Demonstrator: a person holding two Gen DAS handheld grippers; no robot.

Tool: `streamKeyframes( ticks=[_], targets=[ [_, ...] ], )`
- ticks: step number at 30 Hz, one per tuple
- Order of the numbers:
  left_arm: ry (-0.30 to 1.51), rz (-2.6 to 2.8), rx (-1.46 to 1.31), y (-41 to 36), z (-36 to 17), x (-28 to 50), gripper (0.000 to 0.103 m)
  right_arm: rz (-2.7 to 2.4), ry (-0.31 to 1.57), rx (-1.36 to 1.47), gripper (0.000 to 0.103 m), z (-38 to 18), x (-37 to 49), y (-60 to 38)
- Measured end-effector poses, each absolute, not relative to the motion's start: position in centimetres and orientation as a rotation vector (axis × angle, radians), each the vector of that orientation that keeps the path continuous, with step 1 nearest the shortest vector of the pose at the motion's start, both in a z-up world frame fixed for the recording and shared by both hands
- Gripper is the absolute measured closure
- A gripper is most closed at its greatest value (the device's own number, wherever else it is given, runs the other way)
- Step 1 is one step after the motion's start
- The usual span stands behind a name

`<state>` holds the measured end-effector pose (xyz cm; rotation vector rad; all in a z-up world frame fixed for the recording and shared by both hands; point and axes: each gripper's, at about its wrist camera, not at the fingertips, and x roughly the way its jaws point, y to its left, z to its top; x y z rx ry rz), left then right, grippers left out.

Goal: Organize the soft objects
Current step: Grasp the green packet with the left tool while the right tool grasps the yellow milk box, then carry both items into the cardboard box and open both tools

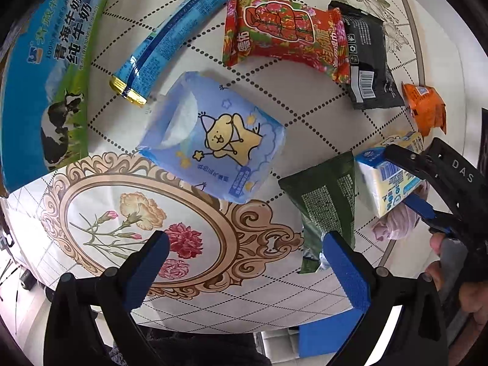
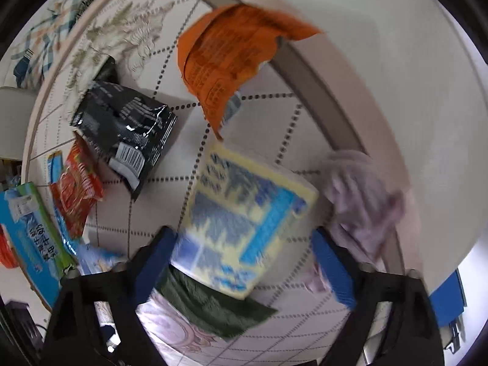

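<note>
The table (image 1: pixel 305 292), covered in a floral cloth, carries a scatter of soft packets. The right gripper (image 2: pixel 244 253) has its jaws around a yellow and blue tissue pack (image 2: pixel 244 225), which sits between the blue pads. The right wrist view is blurred, so whether the pads truly press the pack is uncertain. Likely risk: the soft pack squashes and slips out, or drags the green packet (image 2: pixel 210 302) lying just beneath it. A lilac cloth (image 2: pixel 363 195) beside the right pad could snag. The left gripper (image 1: pixel 244 268) hangs spread wide and empty, with a blue tissue pack (image 1: pixel 219 140) ahead of it and the green packet near its right pad.
</note>
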<state>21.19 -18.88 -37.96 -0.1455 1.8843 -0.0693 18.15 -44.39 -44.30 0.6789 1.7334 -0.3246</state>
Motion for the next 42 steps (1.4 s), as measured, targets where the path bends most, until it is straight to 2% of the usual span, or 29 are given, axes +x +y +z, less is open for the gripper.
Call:
streamKeyframes(
  ticks=[2, 4, 6, 11, 19, 20, 21, 23, 24, 25, 26, 34, 42],
  targets=[
    [1.875, -0.084, -0.107, -19.4, -37.8, 21.6, 0.000, -0.292, 1.739, 0.670, 0.020, -44.5, 18.3, -44.3],
    [1.863, -0.111, -0.076, -19.8, -37.3, 22.1, 0.000, -0.250, 1.762, 0.633, 0.033, -44.4, 18.0, -44.3],
    [1.860, -0.142, -0.062, -20.5, -37.0, 22.4, 0.000, -0.191, 1.823, 0.541, 0.037, -44.3, 17.3, -44.1],
    [1.883, -0.216, -0.014, -22.9, -37.3, 22.0, 0.000, -0.138, 1.898, 0.371, 0.036, -44.2, 13.5, -45.1],
    [2.023, -0.289, 0.007, -28.9, -42.4, 20.0, 0.001, -0.145, 1.745, 0.491, 0.035, -41.6, 11.1, -47.4],
    [2.030, -0.277, 0.016, -29.3, -43.0, 19.8, 0.011, -0.152, 1.741, 0.493, 0.035, -41.4, 10.9, -47.5],
    [2.032, -0.262, 0.029, -29.5, -43.6, 19.5, 0.016, -0.159, 1.741, 0.497, 0.036, -41.1, 10.8, -47.8],
    [2.021, -0.255, 0.068, -29.9, -44.5, 19.0, 0.039, -0.161, 1.736, 0.522, 0.034, -41.7, 10.7, -48.1],
    [2.014, -0.257, 0.080, -30.0, -44.7, 18.9, 0.045, -0.154, 1.731, 0.541, 0.034, -41.8, 10.7, -48.0],
    [2.001, -0.261, 0.106, -30.1, -44.9, 18.6, 0.060, -0.149, 1.724, 0.544, 0.034, -41.8, 10.9, -47.9],
    [1.981, -0.254, 0.145, -30.1, -45.1, 18.3, 0.063, -0.144, 1.718, 0.540, 0.034, -41.6, 10.7, -48.4],
    [1.887, -0.271, 0.191, -29.4, -43.5, 17.5, 0.072, -0.203, 1.778, 0.489, 0.036, -45.3, 12.2, -46.0],
    [1.768, -0.305, 0.168, -28.1, -38.8, 16.3, 0.072, -0.232, 1.697, 0.504, 0.037, -42.9, 10.5, -45.1]
  ],
)
